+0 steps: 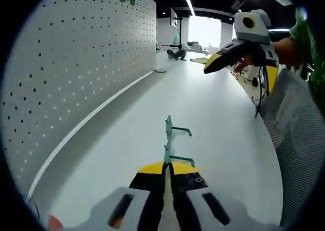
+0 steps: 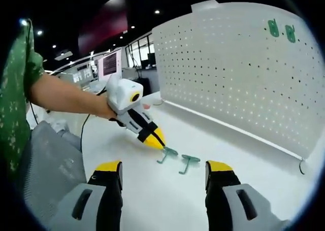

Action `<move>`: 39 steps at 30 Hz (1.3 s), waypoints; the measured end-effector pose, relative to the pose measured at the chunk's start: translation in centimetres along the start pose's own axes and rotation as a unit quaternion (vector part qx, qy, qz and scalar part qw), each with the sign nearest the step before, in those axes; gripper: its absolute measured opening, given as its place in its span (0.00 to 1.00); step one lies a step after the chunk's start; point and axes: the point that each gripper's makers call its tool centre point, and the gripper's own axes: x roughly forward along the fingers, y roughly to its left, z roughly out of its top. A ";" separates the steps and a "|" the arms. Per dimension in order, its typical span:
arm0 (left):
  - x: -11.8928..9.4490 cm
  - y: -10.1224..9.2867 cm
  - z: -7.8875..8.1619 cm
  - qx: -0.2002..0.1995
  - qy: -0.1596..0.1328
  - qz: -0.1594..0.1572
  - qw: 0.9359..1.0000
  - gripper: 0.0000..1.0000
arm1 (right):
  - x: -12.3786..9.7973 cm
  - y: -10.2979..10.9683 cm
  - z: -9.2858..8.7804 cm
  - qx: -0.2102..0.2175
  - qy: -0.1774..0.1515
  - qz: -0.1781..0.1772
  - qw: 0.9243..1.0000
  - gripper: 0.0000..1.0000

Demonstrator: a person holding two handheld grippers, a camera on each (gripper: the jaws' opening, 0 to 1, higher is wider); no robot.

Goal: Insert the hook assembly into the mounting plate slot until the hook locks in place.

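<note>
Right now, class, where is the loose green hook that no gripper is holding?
In the right gripper view, the loose hook lies on the white table, just right of the hook pinched by the left gripper, in front of the pegboard.

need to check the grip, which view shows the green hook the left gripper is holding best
The left gripper view: the held green hook runs straight up from the shut left gripper, prongs clear against the white table. The right gripper view shows the same hook small, side-on, at that gripper's yellow tips, beside a second hook.
</note>
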 end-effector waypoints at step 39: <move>-1.0 -0.2 0.0 -0.051 0.000 -0.012 0.999 0.01 | 0.1 0.1 0.5 -0.013 0.003 0.000 1.000 0.66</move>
